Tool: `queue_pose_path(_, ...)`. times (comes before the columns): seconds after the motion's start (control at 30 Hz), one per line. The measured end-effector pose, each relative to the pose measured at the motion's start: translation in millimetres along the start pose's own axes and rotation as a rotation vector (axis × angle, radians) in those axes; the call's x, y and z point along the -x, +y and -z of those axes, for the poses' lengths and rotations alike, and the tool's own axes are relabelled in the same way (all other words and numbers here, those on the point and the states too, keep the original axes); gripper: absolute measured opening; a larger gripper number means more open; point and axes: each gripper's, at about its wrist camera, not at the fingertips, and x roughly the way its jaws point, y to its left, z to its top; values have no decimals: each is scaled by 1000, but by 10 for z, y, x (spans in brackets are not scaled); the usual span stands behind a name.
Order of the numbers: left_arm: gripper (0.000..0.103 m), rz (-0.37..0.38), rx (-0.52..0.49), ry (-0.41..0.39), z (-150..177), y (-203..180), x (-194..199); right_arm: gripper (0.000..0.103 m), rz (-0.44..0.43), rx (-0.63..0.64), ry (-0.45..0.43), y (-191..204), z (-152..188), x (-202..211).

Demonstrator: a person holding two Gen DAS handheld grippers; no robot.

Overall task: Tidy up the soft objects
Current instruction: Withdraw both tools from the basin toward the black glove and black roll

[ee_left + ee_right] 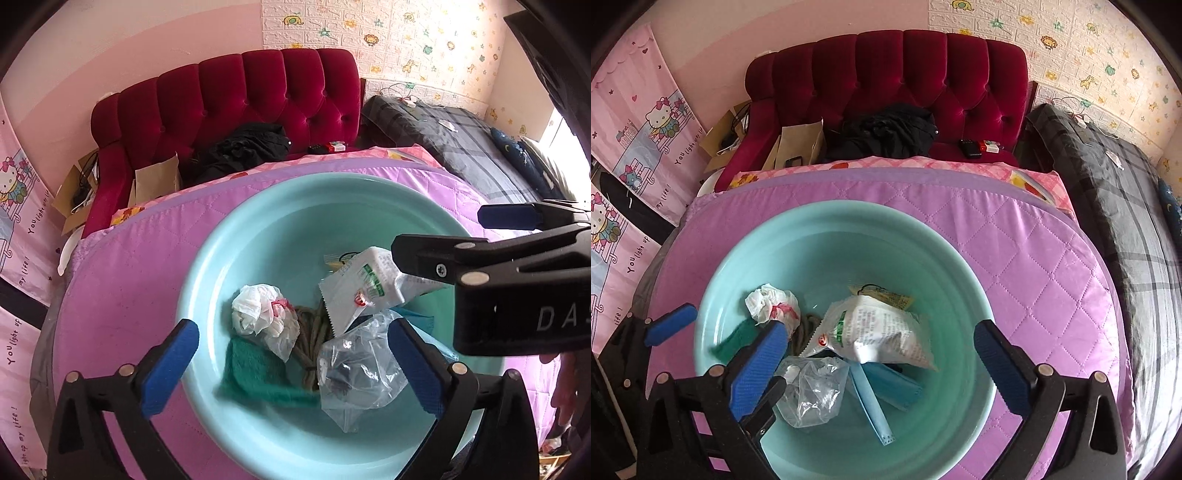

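**Both grippers hovering open over a basin of soft things**

A purple quilted mat (1015, 258) is lying across the surface, and on it a pale blue basin (827, 236) is holding everything gathered. Inside it, a white printed snack packet (882, 332) is leaning over a folded blue cloth (886, 384), with a clear plastic bag (354, 365) just beside it, a green towel (258, 369), a coil of cord (314, 332) and a crumpled white bag (262, 310) with red marks.

The left gripper (291, 358) is hanging wide open above the towel and clear bag, holding nothing. The right gripper (879, 350) is likewise spread wide and empty over the packet.

For the next pick, I judge it best to be lowering the fingers around a bunched fold, not a flat sheet, and closing gently so thin plastic is not slipping out.

Writing: the packet's print is too small to read; the wall hanging (639, 122) reads "You light up my life!"; the right gripper's body shows "DA".
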Motion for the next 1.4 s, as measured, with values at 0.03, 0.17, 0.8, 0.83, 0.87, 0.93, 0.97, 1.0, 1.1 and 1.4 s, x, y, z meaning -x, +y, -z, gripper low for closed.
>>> queue_pose_path(0.03,103,-2,-1,0,12,-5,11,103,2,1,2,-2,19,9)
queue_pose_path(0.17,103,-2,-10,0,58,-31,68,103,10,5,6,-2,118,69)
queue_pose_path(0.8,103,-22,-45,-24,478,-188,590,103,20,27,-25,24,680,661)
queue_pose_path(0.83,103,-23,-45,-25,506,-194,617,103,17,26,-28,25,712,684)
queue_pose_path(0.87,103,-23,-43,-27,531,-196,642,103,13,26,-30,27,745,706)
queue_pose_path(0.93,103,-22,-37,-28,594,-202,690,103,8,27,-27,30,813,732)
queue_pose_path(0.97,103,-20,-35,-26,626,-205,708,103,6,26,-26,30,849,748)
queue_pose_path(1.0,103,-18,-35,-23,659,-206,725,103,5,27,-25,30,882,763)
queue_pose_path(1.1,103,-24,-35,-27,753,-215,793,103,0,27,-24,33,989,807)
queue_pose_path(1.4,103,-22,0,-27,1041,-215,929,103,-29,72,-2,76,1345,837)
